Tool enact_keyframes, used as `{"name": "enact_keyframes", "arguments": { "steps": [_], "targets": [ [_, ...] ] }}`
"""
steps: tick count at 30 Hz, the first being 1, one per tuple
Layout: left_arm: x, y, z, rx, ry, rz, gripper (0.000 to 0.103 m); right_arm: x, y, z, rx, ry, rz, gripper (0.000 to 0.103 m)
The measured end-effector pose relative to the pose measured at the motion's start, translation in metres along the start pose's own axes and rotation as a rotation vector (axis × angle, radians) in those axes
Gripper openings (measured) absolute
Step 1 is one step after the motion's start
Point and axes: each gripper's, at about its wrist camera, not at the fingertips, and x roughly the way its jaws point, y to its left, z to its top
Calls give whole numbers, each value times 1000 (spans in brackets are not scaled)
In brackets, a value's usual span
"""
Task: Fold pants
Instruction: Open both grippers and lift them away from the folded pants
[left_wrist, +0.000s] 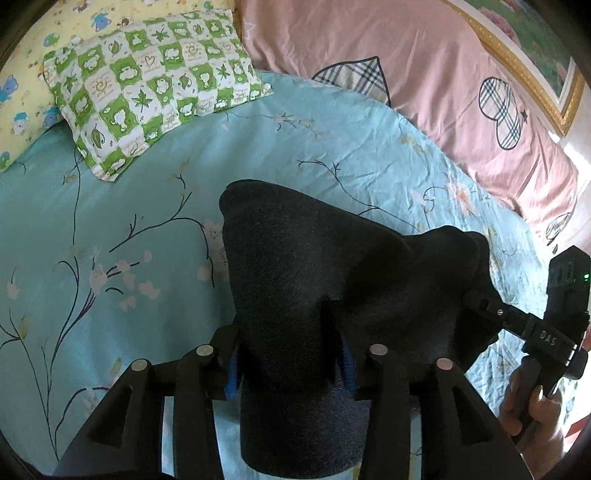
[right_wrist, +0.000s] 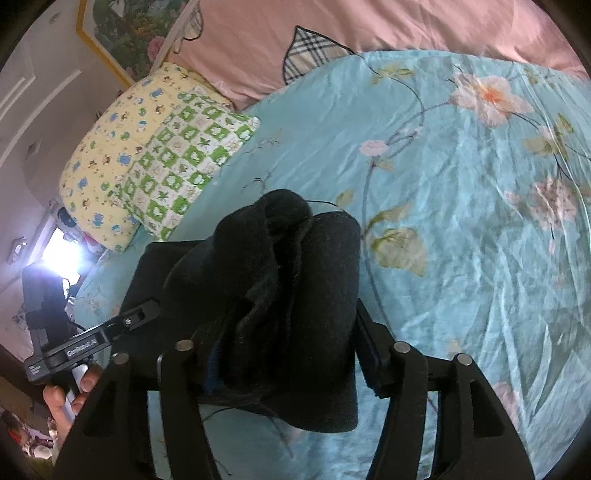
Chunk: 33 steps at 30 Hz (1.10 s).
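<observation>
The dark pants (left_wrist: 314, 269) are bunched and held up over the turquoise flowered bedsheet (left_wrist: 129, 206). My left gripper (left_wrist: 291, 365) is shut on one part of the cloth, which fills the gap between its fingers. My right gripper shows at the right of the left wrist view (left_wrist: 476, 301), gripping the other end. In the right wrist view my right gripper (right_wrist: 288, 365) is shut on a thick wad of the pants (right_wrist: 295, 288). The left gripper (right_wrist: 147, 310) reaches into the cloth from the left there.
A green checked pillow (left_wrist: 147, 88) and a yellow cartoon pillow (left_wrist: 22, 107) lie at the head of the bed. A pink quilt (left_wrist: 406, 74) runs along the far side. A framed picture (left_wrist: 535, 55) hangs behind it. Open sheet (right_wrist: 480, 221) lies to the right.
</observation>
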Motion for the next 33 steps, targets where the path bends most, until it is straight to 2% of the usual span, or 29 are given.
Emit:
{"name": "enact_keyframes", "arguments": {
  "steps": [5, 7, 12, 15, 25, 33],
  "targets": [
    [-5, -3, -2, 14, -12, 21, 50, -7, 6, -1, -23, -16, -11, 68],
    [-10, -3, -3, 16, -18, 32, 56, -12, 12, -1, -36, -22, -16, 69],
    [-29, -9, -11, 49, -67, 73, 65, -30, 23, -2, -55, -56, -1, 80],
    [-41, -14, -18, 78, -92, 99, 69, -40, 32, -5, -91, -72, 3, 80],
    [-70, -18, -47, 104, -121, 123, 75, -63, 68, -30, -226, -81, -8, 87],
    [-83, -23, -72, 142, -129, 153, 78, -73, 73, -50, -277, -83, -48, 93]
  ]
}}
